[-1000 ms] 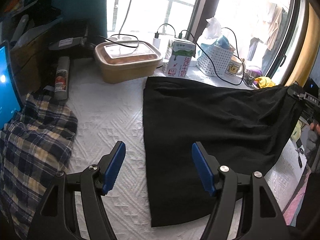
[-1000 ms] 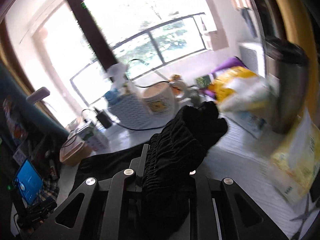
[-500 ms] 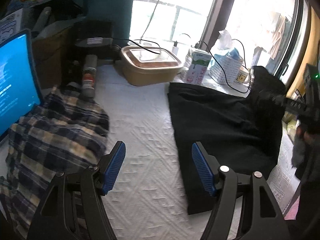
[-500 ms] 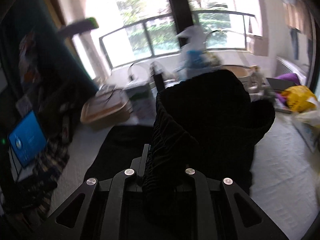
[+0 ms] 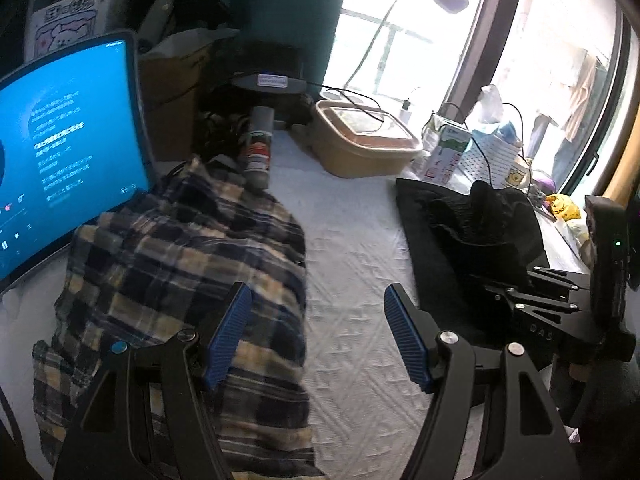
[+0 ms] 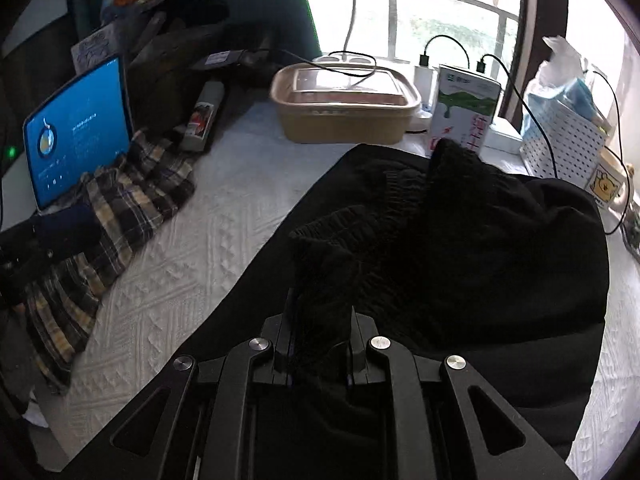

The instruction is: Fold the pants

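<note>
The black pants lie bunched on the white bed cover, hiding the right gripper's tips (it pinches them). The left gripper gapes wide, holding nothing. The milk carton's writing is blurry.

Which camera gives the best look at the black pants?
The right wrist view: the black pants fill it, with the right gripper shut on a bunched edge. The left wrist view shows them only at its right side, partly hidden by the right gripper.
</note>
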Motion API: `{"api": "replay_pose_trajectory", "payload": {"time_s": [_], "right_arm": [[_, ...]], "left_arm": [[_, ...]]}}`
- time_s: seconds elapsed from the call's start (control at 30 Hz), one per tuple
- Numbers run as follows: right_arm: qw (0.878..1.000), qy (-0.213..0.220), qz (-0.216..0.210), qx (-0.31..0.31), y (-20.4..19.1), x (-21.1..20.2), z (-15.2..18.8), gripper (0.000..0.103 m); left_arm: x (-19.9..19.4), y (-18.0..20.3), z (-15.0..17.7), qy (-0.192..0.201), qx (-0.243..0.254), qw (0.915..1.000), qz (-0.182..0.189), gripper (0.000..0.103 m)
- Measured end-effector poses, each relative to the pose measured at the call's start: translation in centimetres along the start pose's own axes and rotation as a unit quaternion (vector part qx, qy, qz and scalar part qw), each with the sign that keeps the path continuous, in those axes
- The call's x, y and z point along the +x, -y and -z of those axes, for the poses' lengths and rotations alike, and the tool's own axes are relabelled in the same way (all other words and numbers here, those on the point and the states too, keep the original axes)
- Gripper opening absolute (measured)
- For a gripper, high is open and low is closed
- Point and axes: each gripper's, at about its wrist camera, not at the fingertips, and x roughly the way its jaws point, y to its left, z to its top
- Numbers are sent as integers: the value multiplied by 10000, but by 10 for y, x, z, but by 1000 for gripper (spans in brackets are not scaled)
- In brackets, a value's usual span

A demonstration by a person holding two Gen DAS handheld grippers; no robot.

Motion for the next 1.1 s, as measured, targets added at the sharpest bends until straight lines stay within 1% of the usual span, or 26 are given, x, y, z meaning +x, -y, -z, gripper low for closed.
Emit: {"api": "replay_pose_trajectory", "payload": {"time_s": [0.2,0.23,0.33,0.37,0.4,0.43,0.47,0.53,0.6,0.73,0.87,0.9,0.97,1.0,1.1], "right_arm": [[9993,282,-111,-205,-11,-14,-8,17],[9993,272,-160,-223,-13,-13,-8,17],[9992,18,-224,-336,-21,1,-3,18],[9989,34,-237,-414,-23,1,1,26],[9984,63,-307,-469,-25,0,4,38],[9975,89,-480,-519,-28,-2,7,77],[9967,127,-588,-553,-29,-5,10,103],[9948,256,-769,-615,-31,-17,13,103],[9947,366,-752,-594,-27,-32,13,103],[9961,658,-529,-265,5,-60,15,103],[9956,911,-85,219,60,-84,19,103],[9952,930,-19,317,70,-87,22,103],[9935,947,161,607,98,-93,30,103],[9926,944,225,730,111,-95,33,103],[9884,960,376,1117,145,-101,46,103]], "left_arm": [[-1,-1,-2,8,-46,10000,-4,69],[-1,0,-2,7,-46,10000,4,69],[0,3,-4,-6,-25,10000,-1,69],[0,4,-4,-9,-13,10000,-6,69],[0,5,-5,-8,-3,10000,-11,69],[0,5,-6,-16,8,10000,-21,69],[0,5,-9,-23,19,10000,-33,69],[0,7,-13,-8,62,10000,-63,69],[-1,10,-18,10,108,9999,-66,69],[3,30,-28,53,310,9995,62,69],[16,69,-35,-16,726,9967,367,69],[19,80,-37,-38,840,9952,491,69],[28,106,-42,-117,1101,9901,868,69],[33,118,-44,-152,1252,9873,967,69],[53,151,-49,-264,1771,9783,1044,69]]}}
